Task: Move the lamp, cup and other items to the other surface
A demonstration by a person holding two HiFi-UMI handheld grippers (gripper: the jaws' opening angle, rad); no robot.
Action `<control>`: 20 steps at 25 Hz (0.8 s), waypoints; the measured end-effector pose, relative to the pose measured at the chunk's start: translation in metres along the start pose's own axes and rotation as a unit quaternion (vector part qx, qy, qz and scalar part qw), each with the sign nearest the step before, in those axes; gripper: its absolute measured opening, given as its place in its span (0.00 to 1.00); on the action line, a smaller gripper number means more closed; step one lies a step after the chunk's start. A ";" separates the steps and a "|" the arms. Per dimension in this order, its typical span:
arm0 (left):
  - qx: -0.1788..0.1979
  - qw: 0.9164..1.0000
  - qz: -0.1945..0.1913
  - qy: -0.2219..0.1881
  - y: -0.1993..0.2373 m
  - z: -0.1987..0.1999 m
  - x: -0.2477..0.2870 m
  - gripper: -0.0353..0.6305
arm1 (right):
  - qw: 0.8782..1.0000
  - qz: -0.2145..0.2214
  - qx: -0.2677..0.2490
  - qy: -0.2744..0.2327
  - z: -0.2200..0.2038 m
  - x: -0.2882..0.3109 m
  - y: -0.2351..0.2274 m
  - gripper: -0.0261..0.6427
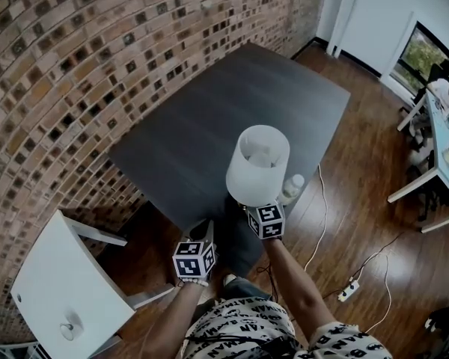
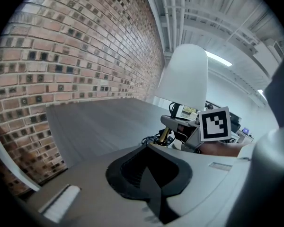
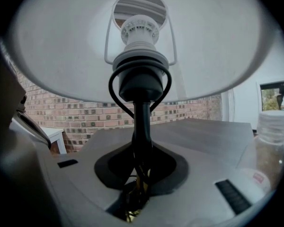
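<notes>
A lamp with a white shade [image 1: 258, 163] hangs over the near edge of the dark grey table [image 1: 209, 126]. My right gripper [image 1: 259, 205] is shut on its thin black stem [image 3: 142, 122], below the bulb socket, and the shade [image 3: 85, 56] spreads overhead. In the left gripper view the same lamp [image 2: 184, 74] rises to the right, beside the right gripper [image 2: 169, 123]. My left gripper [image 1: 202, 238] sits lower and to the left of the lamp, off the table's near edge; its jaws [image 2: 151, 174] are shut with nothing between them.
A clear plastic bottle [image 1: 292, 187] [image 3: 270, 145] stands just right of the lamp at the table's near edge. A white side table [image 1: 60, 283] at the lower left carries a small round object [image 1: 69, 326]. Brick wall on the left; power strip [image 1: 348, 290] and cable on the wooden floor.
</notes>
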State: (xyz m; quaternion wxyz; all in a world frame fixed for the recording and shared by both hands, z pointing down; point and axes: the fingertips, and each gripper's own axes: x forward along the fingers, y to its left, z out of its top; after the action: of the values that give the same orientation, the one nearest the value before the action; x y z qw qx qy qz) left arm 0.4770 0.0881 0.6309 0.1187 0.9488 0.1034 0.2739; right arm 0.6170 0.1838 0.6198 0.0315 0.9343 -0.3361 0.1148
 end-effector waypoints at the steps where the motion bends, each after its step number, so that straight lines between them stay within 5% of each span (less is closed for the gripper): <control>1: 0.000 1.000 0.000 0.002 0.000 -0.002 -0.001 0.05 | 1.000 -0.001 0.003 -0.003 -0.001 -0.002 0.000 0.15; 8: -0.002 1.000 0.003 0.004 -0.003 -0.008 -0.008 0.05 | 1.000 -0.007 0.016 -0.010 -0.003 -0.005 -0.001 0.18; 10: -0.004 1.000 0.004 0.004 -0.002 -0.009 -0.011 0.05 | 1.000 -0.011 0.021 -0.007 -0.005 -0.006 -0.002 0.28; 14: -0.015 1.000 0.012 -0.001 0.003 -0.012 -0.021 0.05 | 0.999 -0.022 0.027 0.024 -0.019 -0.014 0.001 0.38; 20: -0.019 1.000 0.015 0.001 0.001 -0.015 -0.042 0.05 | 0.995 -0.054 0.047 0.071 -0.023 -0.058 0.012 0.41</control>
State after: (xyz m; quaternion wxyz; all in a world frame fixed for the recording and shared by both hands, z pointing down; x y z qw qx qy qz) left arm 0.4344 0.0788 0.6228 0.1324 0.9476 0.0840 0.2784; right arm 0.5615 0.2136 0.6285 0.0177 0.9411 -0.2760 0.1945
